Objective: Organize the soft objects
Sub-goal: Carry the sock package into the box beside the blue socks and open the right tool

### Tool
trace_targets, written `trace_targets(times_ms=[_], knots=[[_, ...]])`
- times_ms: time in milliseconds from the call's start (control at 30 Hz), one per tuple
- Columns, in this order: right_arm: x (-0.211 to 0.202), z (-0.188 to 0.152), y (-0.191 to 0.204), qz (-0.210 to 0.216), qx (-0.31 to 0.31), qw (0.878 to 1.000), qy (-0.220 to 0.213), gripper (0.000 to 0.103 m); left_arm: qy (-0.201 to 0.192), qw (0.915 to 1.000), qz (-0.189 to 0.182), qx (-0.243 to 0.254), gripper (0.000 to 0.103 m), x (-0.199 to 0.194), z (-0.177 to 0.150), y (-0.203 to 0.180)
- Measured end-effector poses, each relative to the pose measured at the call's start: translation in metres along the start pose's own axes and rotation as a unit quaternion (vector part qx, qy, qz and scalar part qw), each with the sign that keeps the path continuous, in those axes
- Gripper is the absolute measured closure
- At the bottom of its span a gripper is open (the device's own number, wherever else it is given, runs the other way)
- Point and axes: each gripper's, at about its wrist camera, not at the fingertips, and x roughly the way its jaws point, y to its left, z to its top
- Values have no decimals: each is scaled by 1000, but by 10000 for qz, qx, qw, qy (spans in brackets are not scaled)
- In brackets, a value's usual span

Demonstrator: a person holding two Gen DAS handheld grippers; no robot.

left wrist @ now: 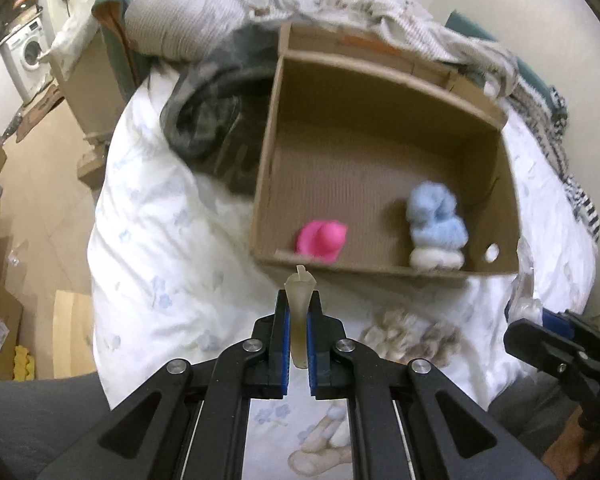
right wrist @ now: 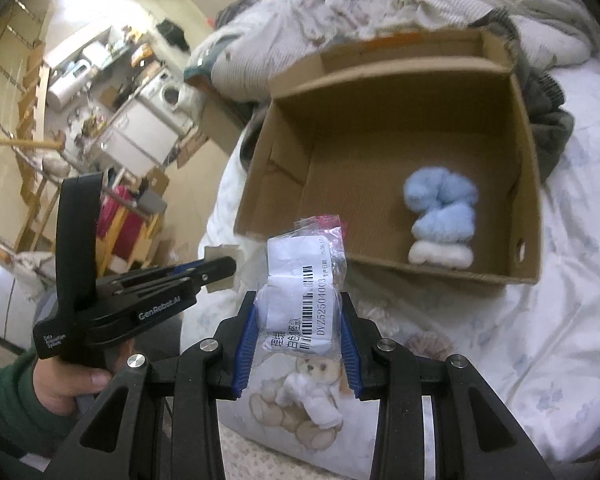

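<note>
An open cardboard box (left wrist: 380, 80) lies on the bed; it also shows in the right wrist view (right wrist: 528, 152). Inside are a pink soft toy (left wrist: 322, 239) and a blue and white fluffy bundle (left wrist: 436, 224), which the right wrist view shows too (right wrist: 440, 216). My left gripper (left wrist: 299, 312) is shut on a pale translucent soft piece (left wrist: 299, 300), held just in front of the box's near wall. My right gripper (right wrist: 299, 320) is shut on a clear plastic bag with a white barcode label (right wrist: 300, 296), held in front of the box.
A beige fluffy clump (left wrist: 412, 336) lies on the white bedsheet (left wrist: 160, 248) near the box. Dark clothes (left wrist: 216, 120) and piled bedding (left wrist: 228, 12) crowd the box's left and far sides. The floor with cardboard boxes (left wrist: 0, 320) lies left of the bed.
</note>
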Motion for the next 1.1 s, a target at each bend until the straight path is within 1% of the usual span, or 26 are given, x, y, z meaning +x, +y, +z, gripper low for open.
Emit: trace_targets(times_ms=[133, 233, 500, 567, 733, 800, 867, 900, 933, 967, 1000, 1033, 1100], knots=[[-16, 9, -4, -2, 153, 9993, -353, 63, -291, 9995, -21, 74, 97, -15, 16, -8], [-21, 16, -7, -67, 230, 9985, -501, 63, -463, 9987, -68, 177, 97, -26, 31, -14], [-27, 44, -16, -183, 353, 9971, -643, 63, -897, 9947, -58, 507, 97, -45, 65, -26], [-28, 53, -18, -198, 347, 9971, -650, 63, -955, 9939, -69, 539, 97, -45, 73, -28], [-24, 70, -24, -413, 168, 9961, -763, 63, -1118, 9909, -66, 746, 97, -34, 88, -35], [-16, 69, -34, -446, 285, 9959, -737, 63, -1189, 9896, -93, 810, 97, -23, 87, -35], [-5, 65, -42, -548, 427, 9958, -589, 63, -1336, 9874, 35, 851, 97, -12, 82, -32], [1, 64, -46, -613, 502, 9957, -481, 63, -1335, 9872, 123, 868, 97, -5, 80, -32], [6, 63, -50, -642, 563, 9955, -419, 63, -1222, 9888, 184, 838, 97, 3, 80, -31], [10, 64, -52, -667, 589, 9953, -371, 63, -1081, 9915, 100, 714, 97, 9, 81, -29], [14, 65, -53, -716, 559, 9954, -321, 63, -1001, 9932, -29, 599, 97, 13, 81, -26], [16, 65, -53, -774, 511, 9953, -287, 63, -943, 9939, -73, 562, 97, 17, 80, -25], [21, 66, -55, -820, 518, 9950, -230, 63, -850, 9944, -19, 622, 97, 22, 79, -27]])
